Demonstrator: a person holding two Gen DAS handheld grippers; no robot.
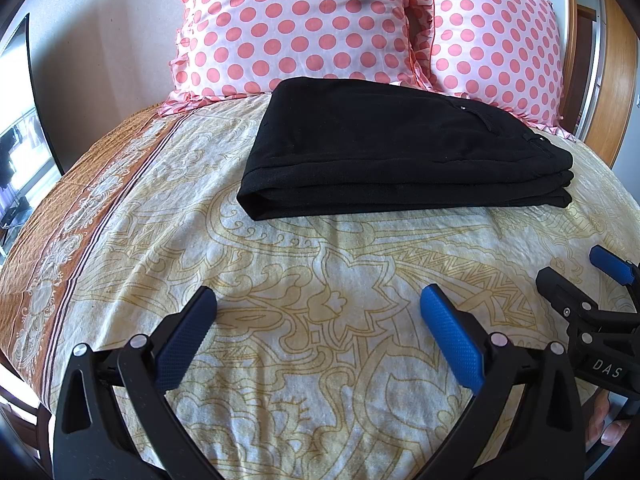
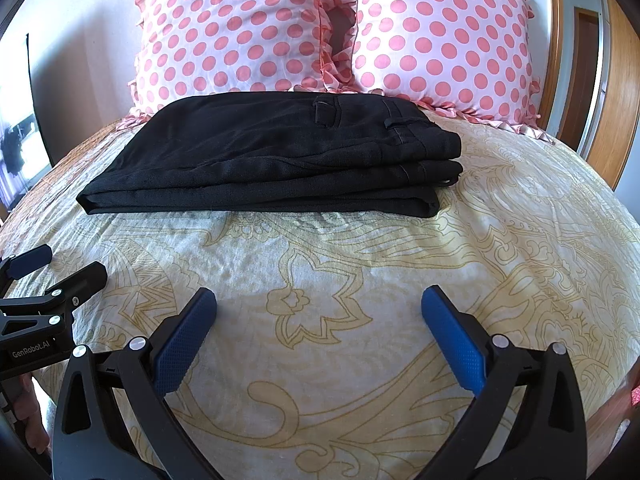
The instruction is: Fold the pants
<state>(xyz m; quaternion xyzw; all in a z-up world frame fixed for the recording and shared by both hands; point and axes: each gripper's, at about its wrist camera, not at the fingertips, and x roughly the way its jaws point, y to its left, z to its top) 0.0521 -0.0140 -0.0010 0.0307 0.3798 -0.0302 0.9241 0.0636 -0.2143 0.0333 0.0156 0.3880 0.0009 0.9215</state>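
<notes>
Folded black pants are seen lying on the bed, just before the polka-dot pillows.

Both the left claw and the right claw are held wide open and empty, apart from the bundle, which lies straight ahead with its long axis crosswise. Neither claw is clearly nearer. The folding is judged essentially finished; little more than withdrawal seems required.
</notes>
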